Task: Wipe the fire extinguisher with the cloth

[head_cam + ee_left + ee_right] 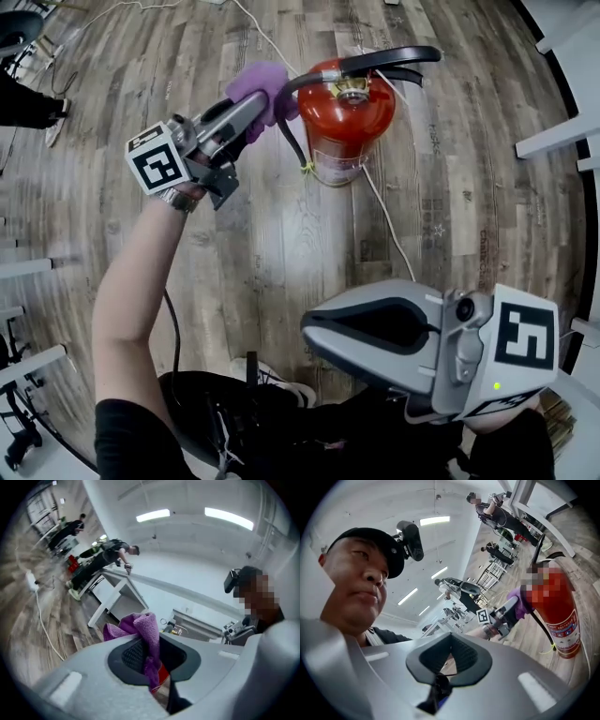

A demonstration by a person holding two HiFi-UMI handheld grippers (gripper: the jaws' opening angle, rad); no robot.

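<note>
1. Your left gripper is pinched tight on the purple cloth. Its jaws are nearly together. The cloth is bunched between them and sticks out past the tips.
2. Your right gripper has its jaws together and holds nothing. It sits low, close to your body, well apart from the job.
3. The red fire extinguisher stands upright on the wooden floor. Its long way runs up and down, so you look down on its top.
4. Here is the part that matters. In the head view the extinguisher lies just to the right of the cloth. The cloth is up by the top, right beside the black hose and near the handle. I cannot tell if the cloth touches the hose.
5. Your left gripper is much the nearer one, so I think it should do the wiping.
6. I think the rub should go to the right onto the red side, then down its long way. Mind the hose, because the cloth could catch on it. Nothing is holding the tank, so a hard push might tip it.
</note>
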